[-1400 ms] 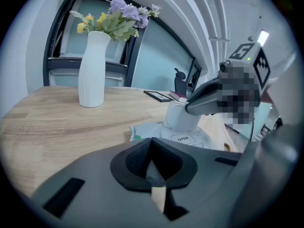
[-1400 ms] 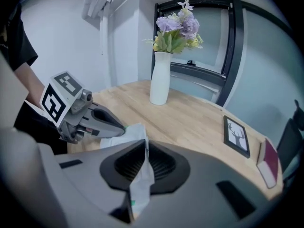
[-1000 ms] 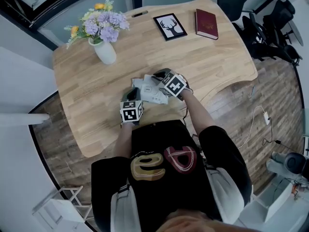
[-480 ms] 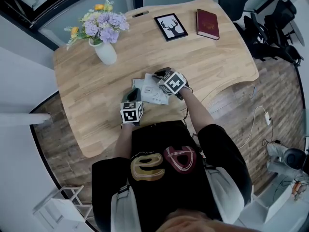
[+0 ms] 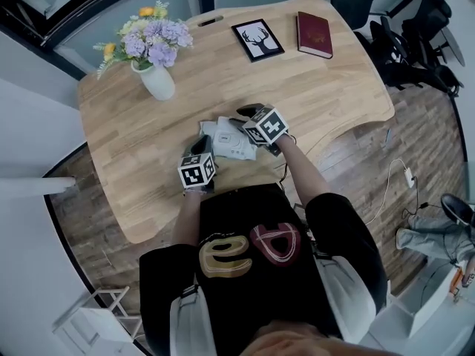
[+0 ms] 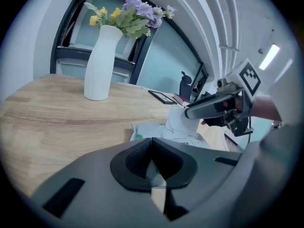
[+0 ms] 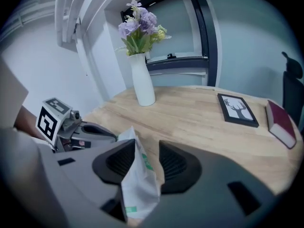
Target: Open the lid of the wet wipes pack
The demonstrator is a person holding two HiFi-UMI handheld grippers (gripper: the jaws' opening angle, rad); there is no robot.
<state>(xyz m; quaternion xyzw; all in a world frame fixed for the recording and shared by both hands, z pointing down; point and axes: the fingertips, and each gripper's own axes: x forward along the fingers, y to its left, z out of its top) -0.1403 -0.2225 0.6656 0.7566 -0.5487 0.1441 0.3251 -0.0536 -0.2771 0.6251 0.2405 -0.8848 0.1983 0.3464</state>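
Note:
The white wet wipes pack [image 5: 225,141] with green print lies on the wooden table [image 5: 133,124] between both grippers. My left gripper [image 5: 202,144] is at its near left end, and in the left gripper view its jaws [image 6: 152,164] are shut on a thin white edge of the pack [image 6: 183,127]. My right gripper [image 5: 249,114] is at the pack's right end. Its jaws [image 7: 145,163] are opening: the crumpled end of the pack [image 7: 137,179] stands between them, leaning on the left pad, with a gap to the right pad.
A white vase of flowers [image 5: 156,73] stands at the table's far left. A framed deer picture [image 5: 259,40] and a red book [image 5: 315,34] lie at the far right. The table's curved front edge is just below the grippers, against the person's body.
Both grippers stay at the pack. Their marker cubes have rolled slightly, and the left one sits a little lower and further left in the head view.

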